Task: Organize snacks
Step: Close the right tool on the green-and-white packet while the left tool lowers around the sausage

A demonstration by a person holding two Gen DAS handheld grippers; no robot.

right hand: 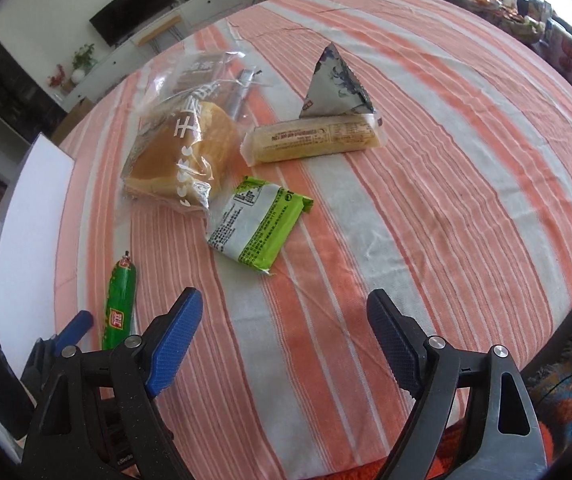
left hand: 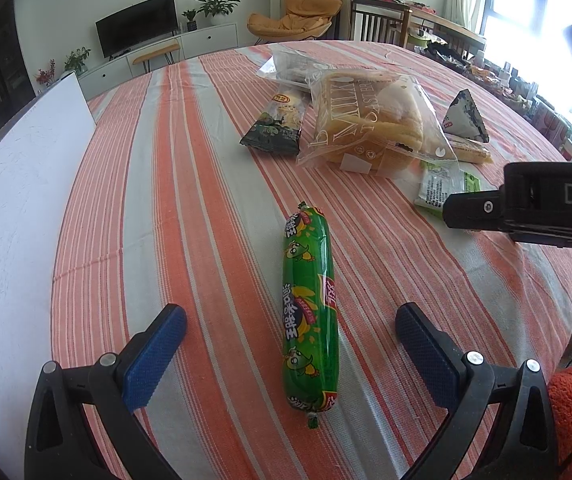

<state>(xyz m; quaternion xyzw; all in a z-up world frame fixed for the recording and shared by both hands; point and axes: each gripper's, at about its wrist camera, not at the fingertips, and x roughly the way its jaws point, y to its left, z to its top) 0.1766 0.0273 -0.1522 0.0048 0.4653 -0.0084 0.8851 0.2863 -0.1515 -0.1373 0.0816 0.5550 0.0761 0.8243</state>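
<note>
Striped orange, grey and white tablecloth covers a table in a living room; television and orange armchair behind.

- Green sausage stick, Chinese lettering and cartoon corn figures, lying on the cloth between the left gripper pads, untouched; jaws apart.
- Clear bread bag, printed "MILK" and "TOAST", further back at centre.
- Dark snack packet, just left of the bread; writing too small to read.
- Triangular blue-and-white packet, upright behind a long yellow bar.
- Green-and-white packet, fine print unreadable, ahead of the right gripper; jaws wide, nothing between them.
- White board, plain, at the left edge.
</note>
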